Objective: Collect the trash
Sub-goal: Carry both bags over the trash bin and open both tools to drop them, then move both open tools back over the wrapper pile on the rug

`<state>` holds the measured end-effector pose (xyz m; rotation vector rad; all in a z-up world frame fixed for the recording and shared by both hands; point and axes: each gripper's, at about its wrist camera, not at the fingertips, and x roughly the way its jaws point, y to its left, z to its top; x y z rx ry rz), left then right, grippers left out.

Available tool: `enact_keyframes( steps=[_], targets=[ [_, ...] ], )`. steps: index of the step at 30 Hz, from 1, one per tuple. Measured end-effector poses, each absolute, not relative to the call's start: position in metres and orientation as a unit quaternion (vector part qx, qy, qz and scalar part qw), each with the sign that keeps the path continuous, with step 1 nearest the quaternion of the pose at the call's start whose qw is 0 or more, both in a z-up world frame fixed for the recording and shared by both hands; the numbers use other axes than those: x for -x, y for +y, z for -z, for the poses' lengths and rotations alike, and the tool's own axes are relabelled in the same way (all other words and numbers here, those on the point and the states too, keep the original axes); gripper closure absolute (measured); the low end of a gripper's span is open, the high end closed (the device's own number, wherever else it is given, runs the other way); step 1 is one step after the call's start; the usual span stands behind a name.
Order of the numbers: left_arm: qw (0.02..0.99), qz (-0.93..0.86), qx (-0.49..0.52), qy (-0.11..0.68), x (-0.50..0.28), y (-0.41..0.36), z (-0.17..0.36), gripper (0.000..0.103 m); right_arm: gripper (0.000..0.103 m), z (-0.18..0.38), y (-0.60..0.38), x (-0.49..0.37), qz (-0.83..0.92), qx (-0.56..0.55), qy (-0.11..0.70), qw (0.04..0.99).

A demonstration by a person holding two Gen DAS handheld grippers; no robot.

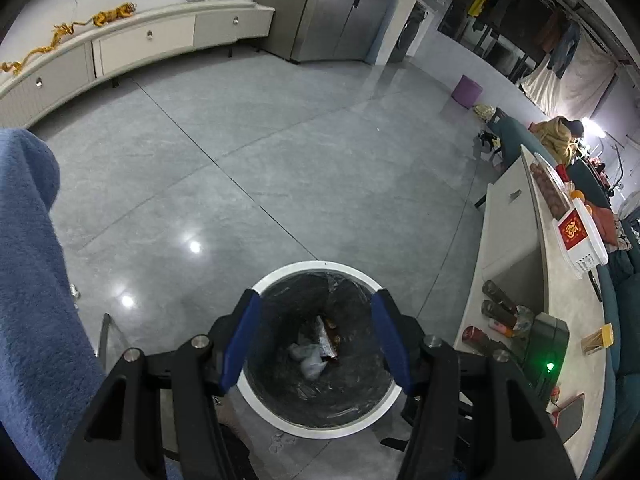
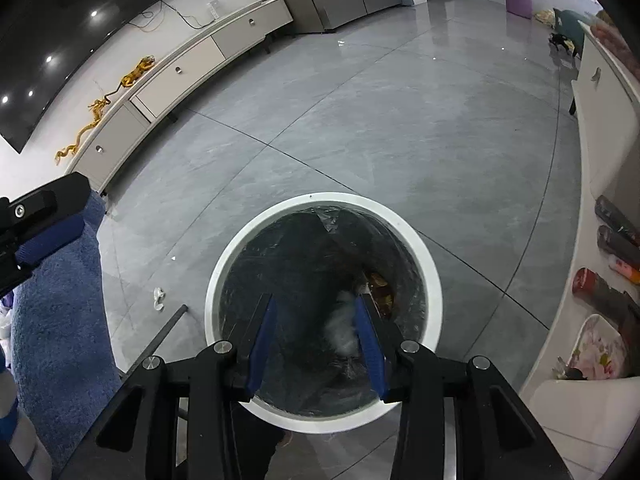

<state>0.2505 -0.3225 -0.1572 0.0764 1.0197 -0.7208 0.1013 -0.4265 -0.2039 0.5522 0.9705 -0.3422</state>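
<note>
A round white-rimmed trash bin (image 1: 320, 269) with a dark liner stands on the grey floor; it also shows in the right wrist view (image 2: 434, 276). Inside lie crumpled wrappers and tissue (image 1: 314, 354). A blurred white piece (image 2: 344, 330) is inside the bin, below the right gripper. My left gripper (image 1: 316, 300) is open and empty above the bin. My right gripper (image 2: 316, 304) is open and empty above the bin mouth. A small white scrap (image 2: 159, 298) lies on the floor left of the bin.
A blue fluffy cloth (image 1: 36, 280) hangs at the left, also in the right wrist view (image 2: 60, 312). A low table (image 1: 560, 300) with bottles, a basket and small items stands at the right. A TV cabinet (image 1: 140, 44) and a fridge (image 1: 328, 4) stand at the back.
</note>
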Motion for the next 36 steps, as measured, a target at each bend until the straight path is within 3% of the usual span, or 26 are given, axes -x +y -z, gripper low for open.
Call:
enact_keyframes(
  steps=[19,32,34,35,36],
  targets=[
    [0.911,0.270,-0.043,0.308,-0.138,-0.187,0.022,0.047,0.057,0.050,-0.342,-0.043,0.148,-0.193,0.309,0.920],
    [0.950,0.200,0.005,0.238,-0.090,-0.048,-0.021,0.047,0.052,-0.003,-0.281,-0.008,0.121,-0.182,0.276,0.936],
    [0.954,0.195,0.012,0.228,-0.080,-0.032,-0.026,0.041,0.052,-0.009,-0.273,-0.001,0.119,-0.176,0.276,0.937],
    [0.956,0.191,0.012,0.223,-0.076,-0.027,-0.028,0.027,0.051,-0.013,-0.268,0.003,0.116,-0.173,0.271,0.940],
    [0.960,0.183,0.013,0.213,-0.069,-0.019,-0.031,0.020,0.050,-0.016,-0.265,0.009,0.113,-0.171,0.267,0.942]
  ],
)
